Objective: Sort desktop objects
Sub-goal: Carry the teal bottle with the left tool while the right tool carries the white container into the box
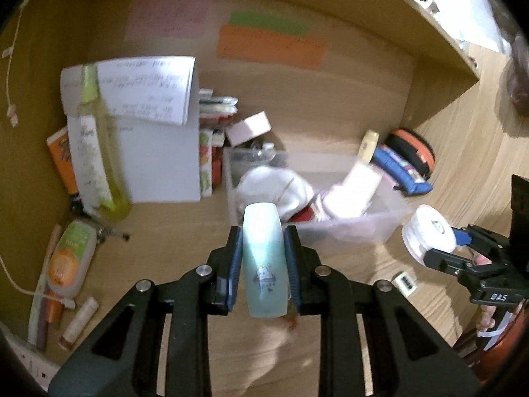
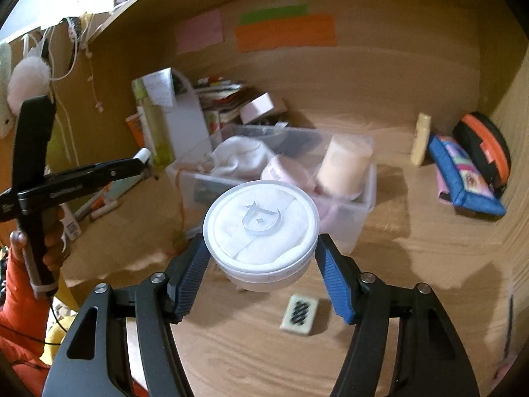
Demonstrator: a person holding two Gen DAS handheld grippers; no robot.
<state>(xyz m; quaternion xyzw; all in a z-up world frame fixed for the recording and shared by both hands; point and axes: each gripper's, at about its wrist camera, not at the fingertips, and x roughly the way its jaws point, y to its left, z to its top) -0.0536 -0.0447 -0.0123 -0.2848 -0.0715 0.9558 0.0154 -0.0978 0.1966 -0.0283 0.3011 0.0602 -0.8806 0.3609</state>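
We held the left gripper [image 1: 263, 261] with its blue fingers [image 1: 234, 264] clenched on a pale teal bottle [image 1: 263, 261], which stood lengthwise between them, its rounded end pointing toward the clear plastic bin [image 1: 390, 228]. That bin sat on the wooden desk [image 1: 172, 231] and served as our landmark. Inside it lay a white cloth bundle [image 1: 277, 188] and a cream-coloured jar [image 2: 344, 168], tilted against the bin's right side, with a pink round container [image 2: 281, 172] beside it.

Our right gripper [image 2: 261, 261] hung in front of the bin, its fingers [image 2: 334, 284] grasping a round white tub [image 2: 261, 228] with a clear lid, held just in front of the bin's near wall. On the desk below the tub and nearer to us than the bin lay a mahjong tile [image 2: 299, 312].

To the left of the bin stood a white file box [image 1: 165, 158] with a yellow-green bottle [image 1: 99, 152] leaning against it. To the right of the bin lay a blue pouch [image 2: 463, 178], with an orange-and-black case [image 2: 486, 149] behind it. On the wall behind the bin were pink, green and orange sticky notes [image 2: 284, 31].
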